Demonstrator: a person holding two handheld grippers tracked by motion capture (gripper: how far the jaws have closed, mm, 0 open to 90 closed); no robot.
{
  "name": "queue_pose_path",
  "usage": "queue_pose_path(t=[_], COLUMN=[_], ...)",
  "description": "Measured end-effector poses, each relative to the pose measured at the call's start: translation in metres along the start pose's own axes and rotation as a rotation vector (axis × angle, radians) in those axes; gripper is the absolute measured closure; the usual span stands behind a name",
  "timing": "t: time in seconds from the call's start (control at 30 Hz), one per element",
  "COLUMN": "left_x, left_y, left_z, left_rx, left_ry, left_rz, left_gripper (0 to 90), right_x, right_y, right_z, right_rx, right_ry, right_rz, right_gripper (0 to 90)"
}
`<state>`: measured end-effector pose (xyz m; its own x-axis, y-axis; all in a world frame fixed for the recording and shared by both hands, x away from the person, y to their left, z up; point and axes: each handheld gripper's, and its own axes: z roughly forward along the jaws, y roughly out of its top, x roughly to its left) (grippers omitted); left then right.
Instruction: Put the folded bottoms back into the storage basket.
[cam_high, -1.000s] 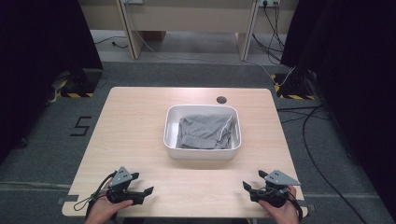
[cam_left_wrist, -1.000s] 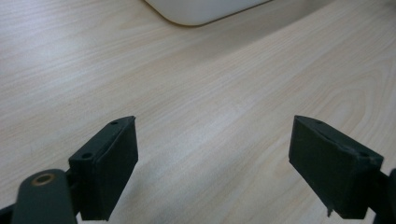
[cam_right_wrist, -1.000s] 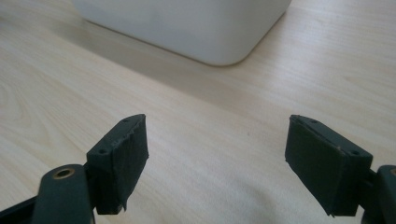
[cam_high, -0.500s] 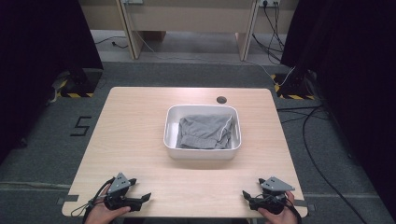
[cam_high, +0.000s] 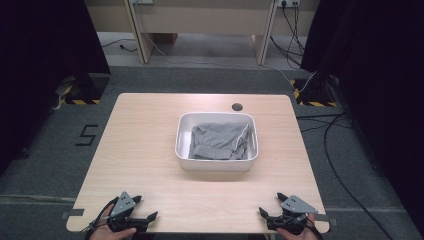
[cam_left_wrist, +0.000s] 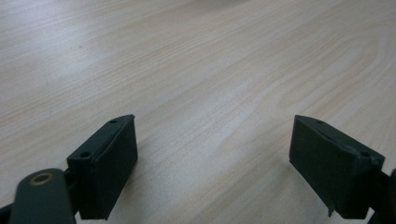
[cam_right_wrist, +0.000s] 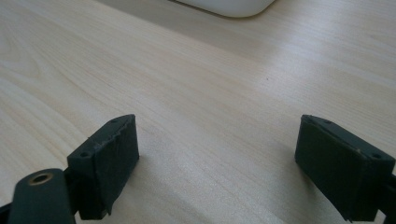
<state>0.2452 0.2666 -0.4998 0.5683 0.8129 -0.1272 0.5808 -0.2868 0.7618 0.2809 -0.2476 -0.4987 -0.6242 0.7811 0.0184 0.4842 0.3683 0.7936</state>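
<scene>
A white tub (cam_high: 217, 164) stands at the middle of the wooden table (cam_high: 145, 145), with a crumpled grey cloth (cam_high: 218, 141) lying inside it. My left gripper (cam_high: 148, 207) rests low at the near left corner, held by a hand, jaws wide apart. In the left gripper view the left gripper (cam_left_wrist: 212, 126) has only bare wood between its pads. At the near right corner my right gripper (cam_high: 270, 203) is open too; its jaws have just been opening, with nothing between them. The right gripper (cam_right_wrist: 215, 122) points toward the tub's rounded corner (cam_right_wrist: 229, 5).
A round cable hole (cam_high: 237, 106) sits behind the tub near the far edge. Both grippers lie right at the table's near edge. The floor carries a "5" mark (cam_high: 87, 135) on the left and cables (cam_high: 330, 130) on the right.
Both hands have drawn back toward the near edge of the table and sunk lower. The tub and cloth have not moved.
</scene>
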Motion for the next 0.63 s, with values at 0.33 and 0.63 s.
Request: queue_pose_path(t=[0.33,0.63], left_x=[-0.0028,-0.003], left_y=[-0.0008,-0.001], left_z=[0.0009,0.0011], left_rx=[0.01,0.009], left_ry=[0.019,0.024], left_rz=[0.052,0.055], left_gripper=[14.7,14.5], right_x=[0.0003,-0.0002], right_y=[-0.0005,-0.0009], right_z=[0.0005,0.001], right_rx=[-0.008,-0.016], right_ry=[0.0,0.002], right_rz=[-0.004,-0.008], right_gripper=[14.6,14.6])
